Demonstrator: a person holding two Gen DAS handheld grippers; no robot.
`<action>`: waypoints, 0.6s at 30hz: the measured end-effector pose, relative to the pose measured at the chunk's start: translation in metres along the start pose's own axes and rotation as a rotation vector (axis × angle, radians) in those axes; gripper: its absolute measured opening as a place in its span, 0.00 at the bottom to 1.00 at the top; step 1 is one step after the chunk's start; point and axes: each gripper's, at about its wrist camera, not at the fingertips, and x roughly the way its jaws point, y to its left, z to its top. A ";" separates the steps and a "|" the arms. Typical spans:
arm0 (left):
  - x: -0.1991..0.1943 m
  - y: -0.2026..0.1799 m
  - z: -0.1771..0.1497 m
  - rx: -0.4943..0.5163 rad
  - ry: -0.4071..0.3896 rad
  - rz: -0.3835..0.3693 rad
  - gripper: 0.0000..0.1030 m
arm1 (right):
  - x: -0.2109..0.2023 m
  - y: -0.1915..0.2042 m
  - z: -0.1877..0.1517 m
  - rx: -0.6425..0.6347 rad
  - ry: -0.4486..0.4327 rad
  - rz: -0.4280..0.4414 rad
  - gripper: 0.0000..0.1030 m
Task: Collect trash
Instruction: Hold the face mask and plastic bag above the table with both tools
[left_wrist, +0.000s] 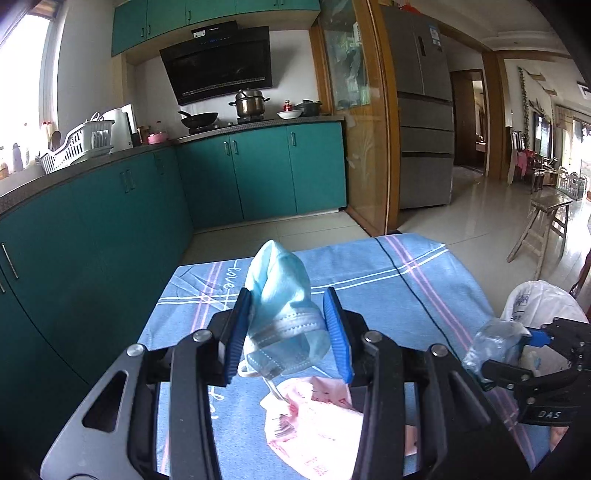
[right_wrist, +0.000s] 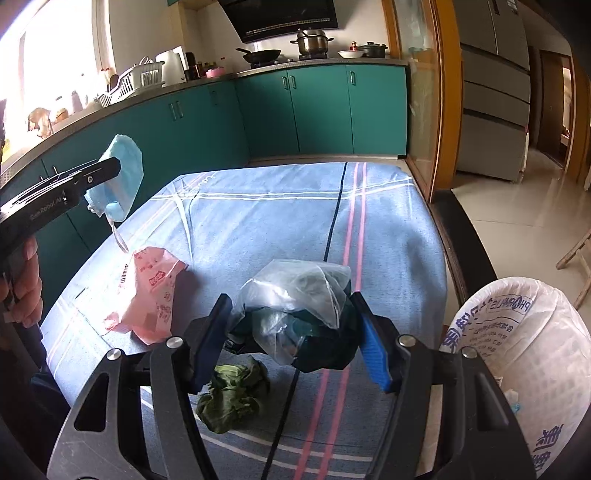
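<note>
Your left gripper (left_wrist: 288, 325) pinches a crumpled blue face mask (left_wrist: 282, 306) between its blue pads, and the mask is lifted clear of the table, with one ear loop (right_wrist: 120, 238) dangling from it toward the pink printed wrapper (right_wrist: 147, 295) below. Your right gripper (right_wrist: 295, 332) clamps a clear plastic bag (right_wrist: 299, 295) bunched together with a dark item; its jaws stand moderately apart, with both pads pressing on that bundle. What the dark item is cannot be told from either view. Directly beneath the right gripper, a wad of green leafy waste (right_wrist: 232, 398) lies on the blue checked tablecloth (right_wrist: 277, 214). The pink printed wrapper lies flat on the cloth to the left of that wad, apart from both grippers. At the right edge of the table stands a bin lined with a white printed bag (right_wrist: 517, 350), just beside the right gripper and open at the top. Your hand (right_wrist: 26, 288) shows at the left margin of the right wrist view, wrapped around the left gripper's handle. Past the far edge of the table, the pale tiled floor (left_wrist: 461, 206) runs to a row of teal base cabinets (left_wrist: 258, 170). On the counter above them stand a black wok (left_wrist: 199, 119), a steel pot (left_wrist: 250, 103) and a white dish rack (left_wrist: 81, 144). A black range hood (left_wrist: 218, 62) hangs above the hob, and a grey refrigerator (left_wrist: 424, 122) stands to the right, behind a wooden-framed glass door (left_wrist: 365, 129).
</note>
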 end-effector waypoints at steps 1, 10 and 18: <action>-0.002 -0.001 -0.001 -0.001 -0.002 -0.005 0.40 | 0.001 0.000 0.001 0.001 0.001 0.002 0.62; -0.011 -0.009 -0.006 0.020 -0.007 -0.050 0.40 | 0.002 0.001 -0.001 0.012 0.005 -0.004 0.62; -0.016 -0.018 -0.010 0.041 -0.009 -0.072 0.40 | 0.003 0.001 -0.001 0.014 0.009 -0.005 0.62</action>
